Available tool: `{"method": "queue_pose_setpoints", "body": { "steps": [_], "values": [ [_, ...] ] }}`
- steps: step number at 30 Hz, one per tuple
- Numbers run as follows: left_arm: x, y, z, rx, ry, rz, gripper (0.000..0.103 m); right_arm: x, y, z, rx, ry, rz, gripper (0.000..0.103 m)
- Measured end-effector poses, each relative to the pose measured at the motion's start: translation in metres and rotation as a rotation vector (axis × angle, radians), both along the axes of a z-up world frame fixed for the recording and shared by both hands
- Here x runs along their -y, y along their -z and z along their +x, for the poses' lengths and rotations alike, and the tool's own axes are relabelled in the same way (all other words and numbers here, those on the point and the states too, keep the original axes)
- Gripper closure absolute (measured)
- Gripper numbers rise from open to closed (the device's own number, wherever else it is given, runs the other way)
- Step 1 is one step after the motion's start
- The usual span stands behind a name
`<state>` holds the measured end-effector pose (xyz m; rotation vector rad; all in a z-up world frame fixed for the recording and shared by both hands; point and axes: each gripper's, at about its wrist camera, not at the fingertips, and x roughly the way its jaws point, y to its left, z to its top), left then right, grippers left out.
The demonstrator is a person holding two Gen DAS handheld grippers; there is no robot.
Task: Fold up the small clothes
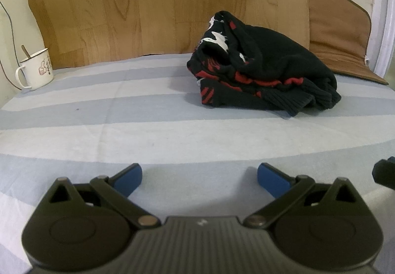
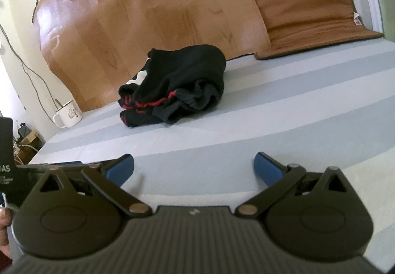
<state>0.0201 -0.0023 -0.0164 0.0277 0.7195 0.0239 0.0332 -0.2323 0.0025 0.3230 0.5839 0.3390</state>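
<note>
Sweater [image 1: 266, 69]: black knit cloth, ribbed cuffs, matt, red and white pattern. Under sweater, bedsheet [image 1: 123, 126]: smooth woven cloth, pale blue and white stripes. Behind sweater, wood-grain sheet [image 2: 138, 17]: glossy, glare patches. Left of sweater, mug [image 1: 37, 69]: glossy white enamel look. Right of sweater, cushion [image 2: 303, 9]: brown matt fabric. Gripper pads [image 1: 271, 179]: blue, matt.

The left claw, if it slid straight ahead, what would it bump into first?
Probably the black and red sweater. The left claw is open and empty over the striped sheet, and the heap's left edge sits about straight ahead. Depth is unclear.
</note>
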Motion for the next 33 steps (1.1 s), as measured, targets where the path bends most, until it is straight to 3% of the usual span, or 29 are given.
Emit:
{"method": "queue_pose_setpoints", "body": {
  "steps": [23,33],
  "values": [
    [-0.004,-0.002,-0.004,-0.008,0.019,-0.009,0.000,0.004,0.001,-0.002,-0.005,-0.006,0.053,0.000],
    [-0.002,-0.011,-0.035,-0.018,-0.080,0.054,0.000,-0.003,-0.007,-0.027,-0.055,-0.009,0.017,0.000]
  ]
}}
